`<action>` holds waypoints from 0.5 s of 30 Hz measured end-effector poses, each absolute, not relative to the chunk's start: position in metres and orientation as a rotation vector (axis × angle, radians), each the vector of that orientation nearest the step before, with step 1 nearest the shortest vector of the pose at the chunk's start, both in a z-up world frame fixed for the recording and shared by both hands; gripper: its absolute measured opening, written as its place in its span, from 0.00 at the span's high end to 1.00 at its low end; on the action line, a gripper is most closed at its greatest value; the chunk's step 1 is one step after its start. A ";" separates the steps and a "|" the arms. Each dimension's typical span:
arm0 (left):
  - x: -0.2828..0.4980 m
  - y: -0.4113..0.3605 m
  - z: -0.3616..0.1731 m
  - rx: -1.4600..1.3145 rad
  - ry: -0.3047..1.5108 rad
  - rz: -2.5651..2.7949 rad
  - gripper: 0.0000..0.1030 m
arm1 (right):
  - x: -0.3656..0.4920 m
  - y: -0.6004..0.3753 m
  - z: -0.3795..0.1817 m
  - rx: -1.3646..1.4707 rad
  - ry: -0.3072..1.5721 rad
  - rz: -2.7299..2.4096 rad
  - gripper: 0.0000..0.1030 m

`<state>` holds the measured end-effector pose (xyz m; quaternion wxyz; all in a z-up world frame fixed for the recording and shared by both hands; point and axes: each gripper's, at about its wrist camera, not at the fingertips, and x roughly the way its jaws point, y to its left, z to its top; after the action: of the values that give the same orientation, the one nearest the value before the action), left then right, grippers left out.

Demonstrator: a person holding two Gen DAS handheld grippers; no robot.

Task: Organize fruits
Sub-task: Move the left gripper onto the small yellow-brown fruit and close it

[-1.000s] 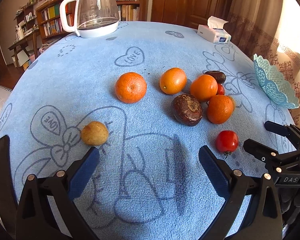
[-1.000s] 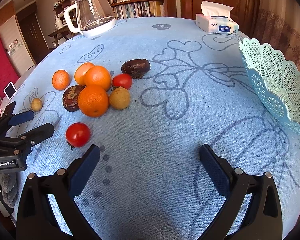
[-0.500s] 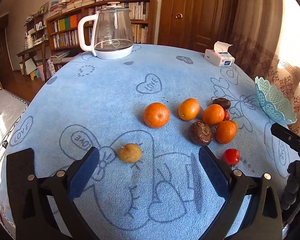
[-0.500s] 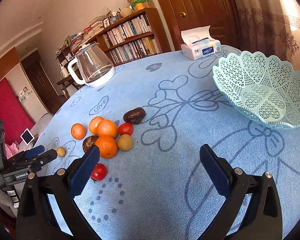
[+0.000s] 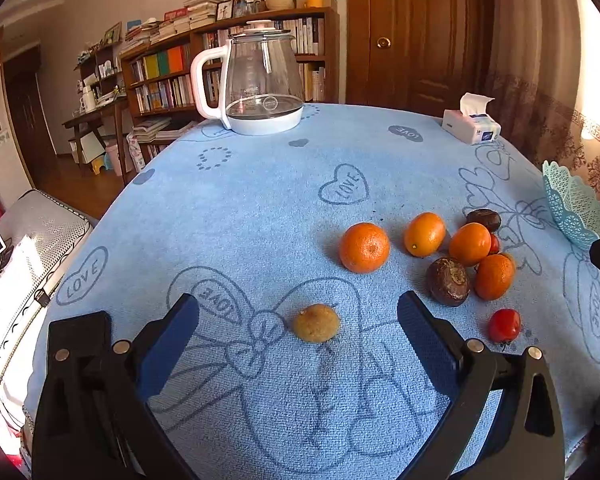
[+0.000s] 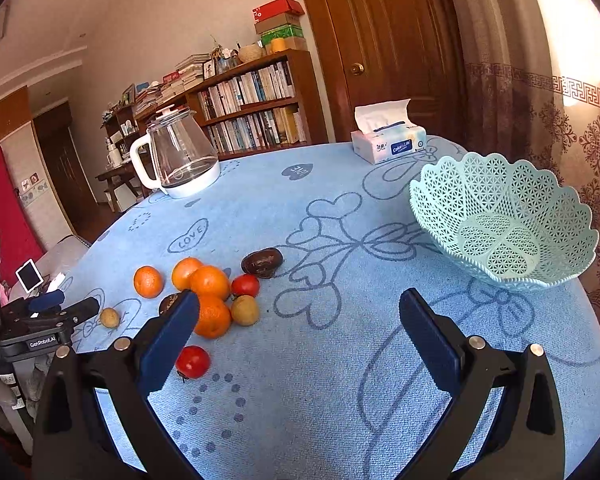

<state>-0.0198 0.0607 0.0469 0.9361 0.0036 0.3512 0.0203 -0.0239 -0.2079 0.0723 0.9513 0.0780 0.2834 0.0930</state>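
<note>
Several fruits lie loose on the blue tablecloth (image 5: 260,216). A small tan fruit (image 5: 315,322) sits just ahead of my open left gripper (image 5: 298,320). Further off are an orange (image 5: 364,247), more oranges (image 5: 470,243), a dark brown fruit (image 5: 448,281) and a red tomato (image 5: 504,325). In the right wrist view the same cluster (image 6: 210,282) lies left of my open right gripper (image 6: 299,322), whose left finger covers part of one orange. The red tomato (image 6: 193,361) is near that finger. The mint lattice basket (image 6: 504,220) stands empty at the right.
A glass kettle with a white handle (image 5: 260,84) and a tissue box (image 5: 471,126) stand at the table's far side. Bookshelves (image 6: 252,108) and a wooden door (image 5: 416,32) are behind. The table edge drops to the left toward a sofa (image 5: 28,248).
Both grippers have lifted and pulled back, so more of the room and table shows. The fruits have not moved. Both stay open.
</note>
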 end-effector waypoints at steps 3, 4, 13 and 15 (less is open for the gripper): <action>-0.021 0.059 0.048 0.025 0.705 0.055 0.05 | -0.028 -0.202 0.075 0.135 0.559 0.190 0.02; -0.022 0.059 0.048 0.030 0.701 0.057 0.05 | -0.028 -0.200 0.075 0.132 0.560 0.195 0.02; -0.020 0.058 0.044 0.043 0.712 0.065 0.05 | -0.027 -0.190 0.072 0.119 0.588 0.219 0.02; -0.019 0.057 0.042 0.045 0.718 0.062 0.05 | -0.027 -0.189 0.071 0.118 0.591 0.222 0.02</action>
<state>-0.0192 0.0569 0.0422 0.9356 0.0220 0.3511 0.0304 -0.0268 -0.1893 0.0710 0.9489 0.0579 0.2903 0.1090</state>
